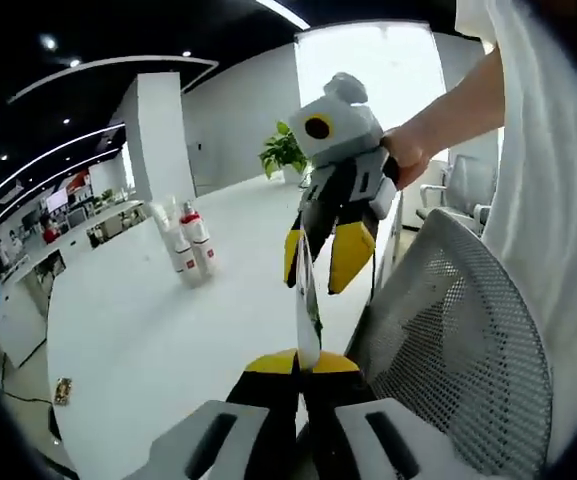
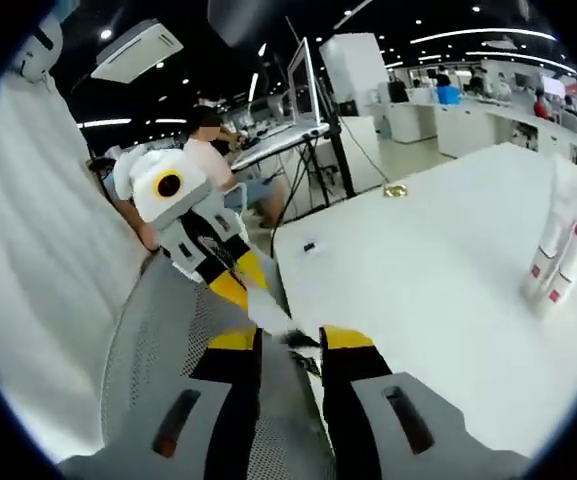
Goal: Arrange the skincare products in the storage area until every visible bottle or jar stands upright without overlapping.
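Observation:
My left gripper (image 1: 303, 362) is shut on the lower end of a thin white tube (image 1: 307, 300), which stands edge-on above the near table edge. The right gripper (image 1: 323, 258), held by a hand (image 1: 408, 155), hangs open with its yellow fingers on either side of the tube's top. In the right gripper view the same tube (image 2: 271, 312) slants down from the left gripper (image 2: 238, 285) into the gap of my open right gripper (image 2: 290, 340). A small group of white bottles with red caps (image 1: 190, 248) stands upright on the white table (image 1: 158, 330), also seen as bottles (image 2: 563, 250) at the far right.
A grey mesh chair back (image 1: 448, 340) stands against the table edge, right under both grippers (image 2: 158, 350). A small gold item (image 2: 396, 190) lies near the table's far corner. A potted plant (image 1: 286, 152) stands at the far end. The person's white shirt (image 1: 558, 200) is close by.

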Tool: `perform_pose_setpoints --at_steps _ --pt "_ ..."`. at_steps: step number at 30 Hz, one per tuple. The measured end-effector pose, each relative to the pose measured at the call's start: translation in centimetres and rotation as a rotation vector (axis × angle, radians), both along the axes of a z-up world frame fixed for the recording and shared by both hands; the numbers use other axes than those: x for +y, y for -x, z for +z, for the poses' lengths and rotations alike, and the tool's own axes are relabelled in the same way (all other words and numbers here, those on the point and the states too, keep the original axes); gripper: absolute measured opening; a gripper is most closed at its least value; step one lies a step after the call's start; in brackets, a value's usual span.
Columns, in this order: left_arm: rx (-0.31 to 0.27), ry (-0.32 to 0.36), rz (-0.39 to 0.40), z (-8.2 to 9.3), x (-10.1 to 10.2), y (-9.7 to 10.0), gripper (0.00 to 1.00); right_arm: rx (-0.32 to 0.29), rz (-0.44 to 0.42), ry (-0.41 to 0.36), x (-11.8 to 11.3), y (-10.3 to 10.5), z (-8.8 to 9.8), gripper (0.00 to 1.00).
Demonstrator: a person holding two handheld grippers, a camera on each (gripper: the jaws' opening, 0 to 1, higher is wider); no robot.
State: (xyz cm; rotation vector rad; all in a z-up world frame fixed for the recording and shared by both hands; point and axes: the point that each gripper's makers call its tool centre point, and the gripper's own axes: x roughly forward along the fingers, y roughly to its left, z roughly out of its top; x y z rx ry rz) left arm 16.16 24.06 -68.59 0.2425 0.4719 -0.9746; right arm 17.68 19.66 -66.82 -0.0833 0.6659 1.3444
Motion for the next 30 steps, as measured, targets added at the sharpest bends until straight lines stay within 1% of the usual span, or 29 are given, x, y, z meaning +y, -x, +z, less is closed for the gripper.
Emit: perform_pose_setpoints --at_steps 2,3,4,6,7,8,10,11,12,13,14,15,17,19,20,21,22,23,24,26,27,30 --pt "0.006 0.009 0.0 0.1 0.0 0.0 0.0 0.002 -0.003 0.019 -0.1 0.1 -0.5 0.31" --pt "0.005 0.012 -0.008 0.1 -0.2 0.2 0.0 -0.008 0.002 0.035 -0.2 0.1 -0.8 0.34" --pt "0.006 0.011 -0.021 0.1 -0.3 0.3 0.0 -0.033 0.011 0.061 -0.2 0.2 -1.3 0.38" --pt "0.035 0.036 -0.052 0.2 -0.7 0.9 0.0 -0.035 0.007 0.066 0.1 0.2 -1.7 0.47" --pt "0.03 0.059 -0.061 0.7 -0.9 1.1 0.0 -0.032 0.019 0.065 0.3 0.4 -1.9 0.48" --pt "0.023 0.072 -0.064 1.0 -0.9 1.1 0.0 -0.017 0.042 0.059 0.6 0.8 -1.8 0.47" --pt "0.033 0.093 -0.062 1.2 -0.9 1.1 0.0 0.049 0.092 0.025 1.3 2.0 -1.5 0.39" --pt "0.037 0.091 -0.059 1.2 -0.8 1.0 0.0 0.046 0.086 0.027 1.4 1.9 -1.5 0.38" --pt "0.079 0.115 -0.057 1.2 -0.9 1.3 0.0 0.04 0.09 0.035 1.3 1.7 -1.6 0.37" --pt "0.075 0.116 -0.056 1.2 -0.9 1.2 0.0 0.04 0.093 0.039 1.1 1.6 -1.7 0.34" --pt "0.074 0.113 -0.057 1.1 -0.9 1.2 0.0 0.059 0.082 0.049 0.7 1.4 -2.0 0.27" --pt "0.079 0.116 -0.062 1.1 -1.0 1.3 0.0 0.068 0.076 0.053 0.4 1.2 -2.1 0.22" --pt "0.073 0.125 -0.06 1.3 -1.0 1.3 0.0 0.079 0.068 0.024 0.1 1.4 -1.6 0.2" --pt "0.105 0.146 -0.028 1.4 -0.7 0.9 0.0 0.098 0.064 0.026 -0.3 1.6 -1.5 0.15" --pt "0.129 0.163 0.01 1.5 -0.4 0.5 0.0 0.106 0.066 0.027 -0.6 1.7 -1.6 0.07" --pt "0.125 0.181 0.014 1.7 -0.4 0.2 0.0 0.158 0.047 -0.045 -0.2 2.0 -0.6 0.06" --pt "0.14 0.176 0.014 1.6 -0.3 0.3 0.0 0.175 0.038 -0.037 -0.4 2.0 -0.6 0.06" --pt "0.143 0.187 0.013 1.8 -0.4 0.3 0.0 0.205 0.02 -0.048 -0.5 2.0 -0.4 0.06" --pt "0.142 0.19 0.014 1.8 -0.4 0.3 0.0 0.2 0.025 -0.052 -0.6 1.9 -0.3 0.06" --pt "0.153 0.193 0.018 1.8 -0.4 0.4 0.0 0.251 0.013 -0.077 -0.5 2.2 -0.2 0.05" --pt "0.167 0.193 0.02 1.7 -0.4 0.5 0.0 0.273 -0.001 -0.089 -0.4 2.2 -0.1 0.05" --pt "0.173 0.198 0.033 1.7 -0.4 0.4 0.01 0.424 -0.073 -0.177 -0.4 2.3 0.9 0.04"
